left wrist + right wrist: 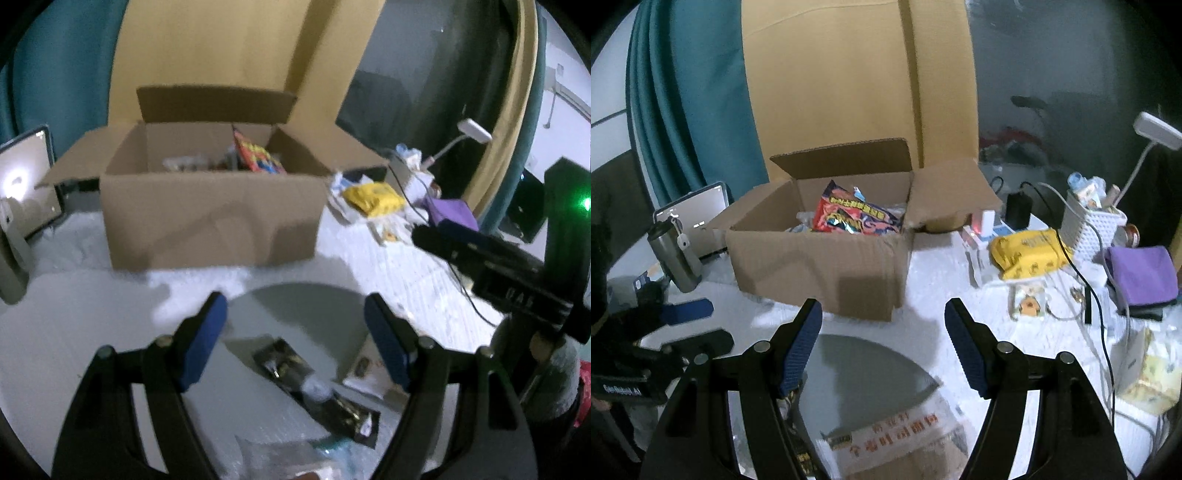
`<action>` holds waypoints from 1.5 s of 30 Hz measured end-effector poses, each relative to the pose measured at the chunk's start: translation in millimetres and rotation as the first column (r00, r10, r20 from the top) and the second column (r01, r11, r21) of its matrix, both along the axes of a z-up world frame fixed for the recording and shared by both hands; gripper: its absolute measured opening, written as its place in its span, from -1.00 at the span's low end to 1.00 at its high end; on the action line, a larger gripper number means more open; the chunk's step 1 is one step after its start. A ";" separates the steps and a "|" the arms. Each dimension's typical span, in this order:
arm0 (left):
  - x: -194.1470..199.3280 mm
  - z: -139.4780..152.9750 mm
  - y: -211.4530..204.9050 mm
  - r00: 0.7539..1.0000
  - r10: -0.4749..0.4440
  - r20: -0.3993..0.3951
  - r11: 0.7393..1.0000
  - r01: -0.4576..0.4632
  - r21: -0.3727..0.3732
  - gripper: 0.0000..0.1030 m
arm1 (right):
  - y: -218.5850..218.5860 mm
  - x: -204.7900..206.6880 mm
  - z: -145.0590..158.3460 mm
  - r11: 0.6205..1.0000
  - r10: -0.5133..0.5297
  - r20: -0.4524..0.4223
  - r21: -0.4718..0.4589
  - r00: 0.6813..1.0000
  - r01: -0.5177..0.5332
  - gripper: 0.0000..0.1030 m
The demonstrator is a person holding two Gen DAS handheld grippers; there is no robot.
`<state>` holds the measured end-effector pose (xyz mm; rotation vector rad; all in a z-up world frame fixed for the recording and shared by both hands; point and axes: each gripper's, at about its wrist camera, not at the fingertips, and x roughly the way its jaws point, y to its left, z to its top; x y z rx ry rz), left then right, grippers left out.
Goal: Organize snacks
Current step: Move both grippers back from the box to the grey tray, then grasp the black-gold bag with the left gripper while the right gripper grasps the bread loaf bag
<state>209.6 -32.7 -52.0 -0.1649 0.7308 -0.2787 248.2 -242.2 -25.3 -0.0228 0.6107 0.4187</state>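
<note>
We hold two black grippers with blue pads over a table (942, 266) covered in white bubble wrap. Our left gripper (295, 332) has its jaws spread wide with nothing between them. Our right gripper (882, 339) is also spread wide and empty.

At twelve o'clock from both grippers stands an open cardboard box (820, 266), all four flaps up. Inside it, leaning toward the back right, is a red and blue snack bag (849, 216); other pale packets lie beside it, too blurred to name.

Just below the left gripper, at six o'clock, a black snack packet (291, 373) lies flat on the table, slanting toward five o'clock. A white snack packet (897, 435) with red lettering lies beneath the right gripper at six o'clock.

At two o'clock from the right gripper, a yellow pack (1030, 253) rests near a white basket (1093, 229), a white lamp (1156, 131) and a purple cloth (1141, 273). At ten o'clock stand a steel flask (674, 254) and a tablet (694, 214).
</note>
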 end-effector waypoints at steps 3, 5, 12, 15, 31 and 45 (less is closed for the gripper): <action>-7.6 -8.0 -5.4 1.000 -0.005 -0.020 1.000 0.005 0.001 0.51 | -7.0 -8.8 -4.3 1.000 -0.012 -0.007 0.008 1.000 0.012 0.40; -11.9 -13.2 -8.1 0.999 -0.008 -0.033 1.000 0.008 0.001 0.51 | -11.9 -15.4 -8.3 1.000 -0.021 -0.015 0.013 1.000 0.022 0.40; -21.4 -34.0 -19.9 0.996 -0.030 -0.089 0.999 0.033 0.033 0.51 | -23.2 -33.4 -29.5 0.999 -0.044 -0.058 0.010 0.997 0.044 0.40; -23.6 -42.6 -25.9 0.992 -0.044 -0.118 0.998 0.050 0.049 0.51 | -26.5 -39.6 -40.8 0.998 -0.055 -0.082 0.011 0.995 0.056 0.40; -5.0 -73.1 -50.0 0.973 -0.043 -0.226 0.991 0.071 0.116 0.51 | -34.1 -62.1 -109.8 1.000 -0.006 -0.212 -0.025 0.977 0.001 0.40; 22.8 -90.8 -20.6 0.962 -0.001 -0.273 0.993 0.033 0.115 -0.34 | -36.4 -15.6 -112.9 0.998 0.000 -0.282 0.055 0.960 0.017 0.64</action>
